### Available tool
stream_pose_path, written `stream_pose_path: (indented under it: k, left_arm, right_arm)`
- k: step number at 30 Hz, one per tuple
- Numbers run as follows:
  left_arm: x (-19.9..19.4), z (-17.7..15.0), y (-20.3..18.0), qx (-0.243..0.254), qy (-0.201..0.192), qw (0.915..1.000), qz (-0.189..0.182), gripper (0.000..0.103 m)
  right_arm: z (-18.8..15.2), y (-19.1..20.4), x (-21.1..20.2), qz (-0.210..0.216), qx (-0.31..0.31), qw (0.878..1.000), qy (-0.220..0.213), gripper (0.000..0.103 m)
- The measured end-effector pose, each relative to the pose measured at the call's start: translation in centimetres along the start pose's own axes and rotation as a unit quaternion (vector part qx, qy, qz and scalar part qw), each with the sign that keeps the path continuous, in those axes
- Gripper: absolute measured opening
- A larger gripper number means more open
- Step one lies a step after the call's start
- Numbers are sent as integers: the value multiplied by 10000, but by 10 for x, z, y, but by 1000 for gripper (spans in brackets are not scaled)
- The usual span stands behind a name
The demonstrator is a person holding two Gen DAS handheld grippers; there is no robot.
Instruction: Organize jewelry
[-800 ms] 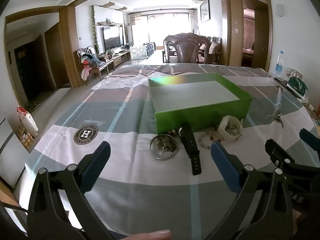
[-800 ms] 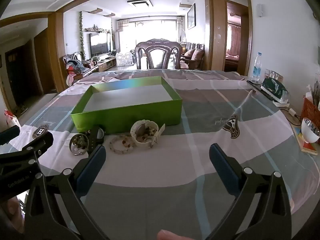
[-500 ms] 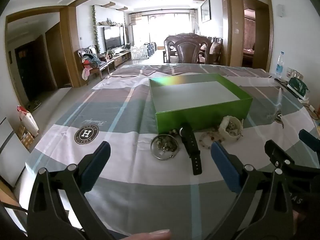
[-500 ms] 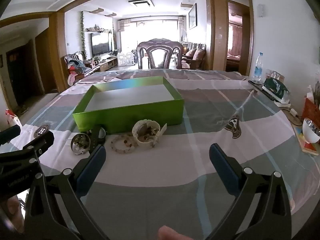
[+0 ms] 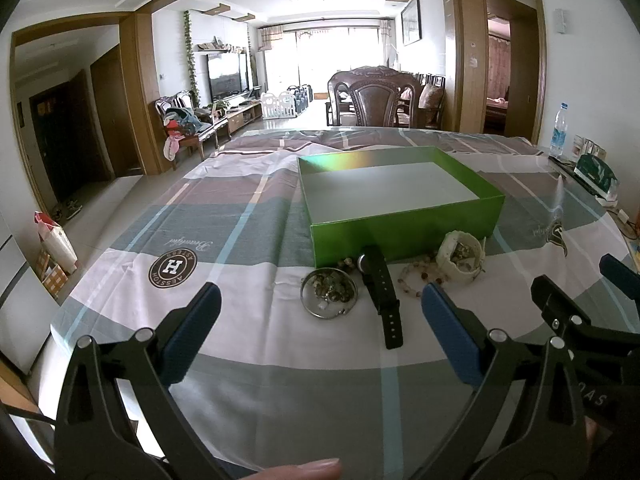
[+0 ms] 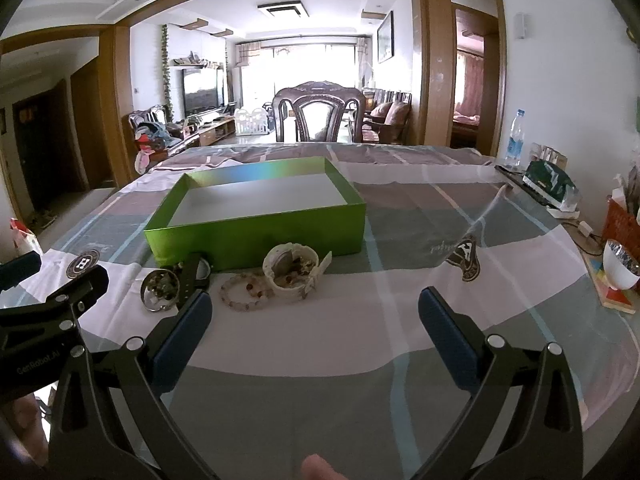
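On the counter [image 5: 256,340] by the green box [image 5: 404,228], the watch [image 5: 380,284] looks light and bendy, best pinched mid-strap; both tools, left [image 5: 320,328] and right [image 6: 316,328], are spread wide, holding nothing.

Bright green box [image 5: 404,228] with pale grey floor; black watch [image 5: 380,288]; cream-white bracelet [image 5: 460,256]; pinkish beaded bracelet [image 6: 244,292]; grey, white and mauve checked tablecloth [image 5: 248,344] with thin light-blue stripes.

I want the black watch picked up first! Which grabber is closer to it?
Left. The left gripper has the watch right ahead between its open fingers. The right gripper sits off to the watch's right side.
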State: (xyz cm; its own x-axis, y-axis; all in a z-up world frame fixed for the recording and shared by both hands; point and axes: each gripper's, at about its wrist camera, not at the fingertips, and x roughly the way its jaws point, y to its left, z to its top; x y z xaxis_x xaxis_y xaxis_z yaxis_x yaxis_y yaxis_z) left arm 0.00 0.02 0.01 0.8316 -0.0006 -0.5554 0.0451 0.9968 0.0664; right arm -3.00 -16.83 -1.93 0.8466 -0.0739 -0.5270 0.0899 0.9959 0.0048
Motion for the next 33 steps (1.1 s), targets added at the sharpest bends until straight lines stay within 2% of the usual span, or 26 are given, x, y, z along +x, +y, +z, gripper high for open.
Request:
stream_pose_path:
  k: [11, 18, 33]
  left_arm:
    - [0, 0, 0, 8, 10, 10000, -10, 99]
    - [-2, -4, -1, 47, 14, 10000, -51, 99]
    - [0, -3, -5, 67, 42, 9999, -62, 99]
  right_arm:
    - [-2, -1, 2, -11, 19, 10000, 42, 100]
    - [-3, -2, 6, 88, 18, 9999, 128, 91]
    - [-3, -1, 5, 50, -23, 9999, 124, 88]
